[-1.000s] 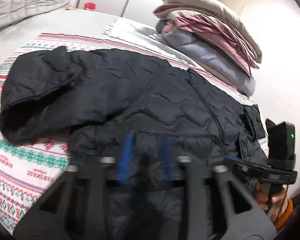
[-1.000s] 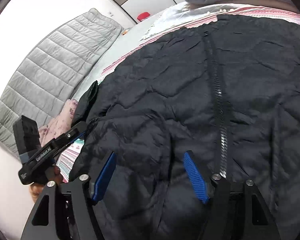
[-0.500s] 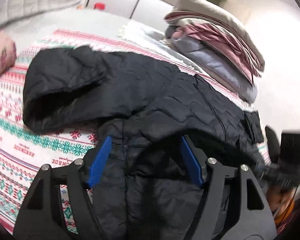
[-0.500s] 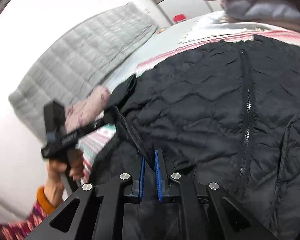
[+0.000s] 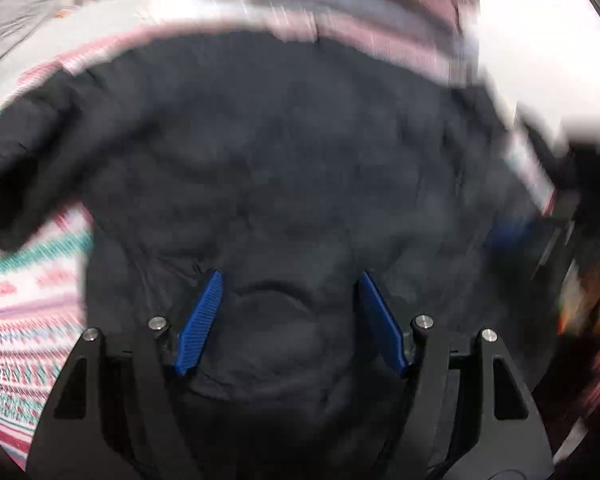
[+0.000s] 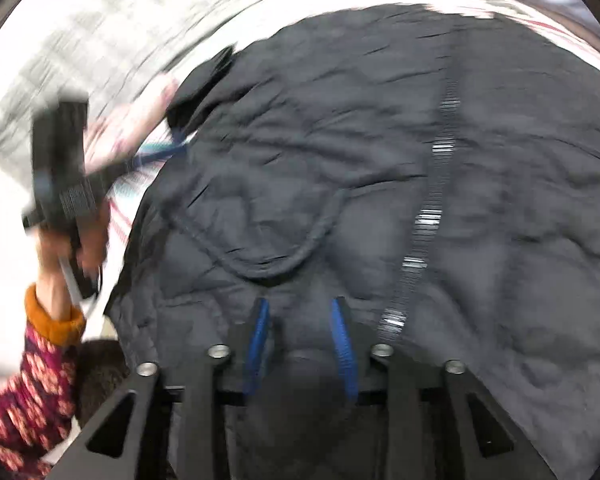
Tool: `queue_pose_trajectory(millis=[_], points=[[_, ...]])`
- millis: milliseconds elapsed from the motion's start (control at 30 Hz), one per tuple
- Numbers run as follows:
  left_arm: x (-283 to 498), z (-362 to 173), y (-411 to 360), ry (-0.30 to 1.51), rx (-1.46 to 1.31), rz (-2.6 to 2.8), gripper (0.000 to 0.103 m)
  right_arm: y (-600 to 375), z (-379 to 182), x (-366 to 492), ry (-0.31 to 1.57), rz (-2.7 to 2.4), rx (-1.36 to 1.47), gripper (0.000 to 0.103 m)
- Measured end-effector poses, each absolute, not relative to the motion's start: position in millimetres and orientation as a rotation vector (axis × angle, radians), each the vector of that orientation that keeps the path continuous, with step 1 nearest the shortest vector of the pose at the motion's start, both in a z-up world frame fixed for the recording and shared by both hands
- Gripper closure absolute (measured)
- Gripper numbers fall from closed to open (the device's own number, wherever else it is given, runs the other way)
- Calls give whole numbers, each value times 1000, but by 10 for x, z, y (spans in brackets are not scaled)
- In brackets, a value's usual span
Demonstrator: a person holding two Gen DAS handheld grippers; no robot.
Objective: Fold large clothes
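Black quilted fabric: a large black quilted puffer jacket point(image 5: 284, 152) lies spread across the bed, filling most of both wrist views.
Surface: wavy stitched quilting and many soft creases; matte, dark, slightly bluish where light falls on it.
Zip: a silver-toothed zip point(image 6: 432, 216) runs lengthwise down the jacket in the right wrist view, just right of the right tool's fingers.
Sleeve: one rounded black sleeve point(image 5: 24, 172) sticks out at the left of the left wrist view, over the bedcover.
Fold edge: a curved hem of fabric point(image 6: 284, 256) arcs just ahead of the right tool.
Bedcover: a white bedspread with red and green knitted-style pattern bands point(image 5: 24, 320) lies under the jacket.
Left gripper point(image 5: 290, 280): jaws released and wide, blue pads clear of the cloth bulging between them.
Right gripper point(image 6: 300, 308): jaws have just been opening, part-way apart; jacket fabric sits between the blue pads, and I cannot tell whether they press on it.
Person: a hand point(image 6: 72, 248) in a floral sleeve with an orange cuff holds the left tool's handle.
Sharpness: both views are motion-blurred.
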State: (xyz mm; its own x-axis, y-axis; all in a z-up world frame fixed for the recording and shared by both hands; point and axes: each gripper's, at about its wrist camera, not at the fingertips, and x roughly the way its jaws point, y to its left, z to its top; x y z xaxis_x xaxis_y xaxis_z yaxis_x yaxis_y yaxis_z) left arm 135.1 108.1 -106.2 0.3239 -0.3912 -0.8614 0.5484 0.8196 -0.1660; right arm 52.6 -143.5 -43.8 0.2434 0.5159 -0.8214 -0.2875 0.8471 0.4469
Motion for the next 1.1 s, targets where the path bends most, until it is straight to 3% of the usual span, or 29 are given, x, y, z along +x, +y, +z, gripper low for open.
queue_pose_trajectory(millis=[133, 467, 567, 800, 867, 967, 1000, 1033, 1100], points=[[1140, -1009, 866, 1058, 347, -576, 32, -1973, -362, 542, 1158, 398, 361, 54], [1149, -472, 129, 917, 114, -722, 29, -3209, -421, 460, 1048, 42, 585, 52], [1268, -510, -281, 919, 41, -786, 29, -3303, -411, 329, 1024, 26, 602, 46], [1585, -835, -949, 962, -96, -815, 31, -3601, -417, 123, 1000, -41, 611, 45], [1655, -959, -1071, 982, -122, -804, 39, -3664, -420, 90, 994, -46, 624, 44], [1711, -1078, -1184, 993, -191, -839, 68, -3698, -462, 91, 1001, -50, 625, 44], [1694, -1078, -1183, 983, -198, -854, 86, -3710, -466, 85, 1002, -51, 621, 44], [1660, -1057, -1213, 968, -191, -878, 98, -3711, -466, 90, 1002, -53, 617, 44], [1544, -948, -1251, 916, -164, -935, 98, -3739, -445, 86, 993, -60, 611, 44]])
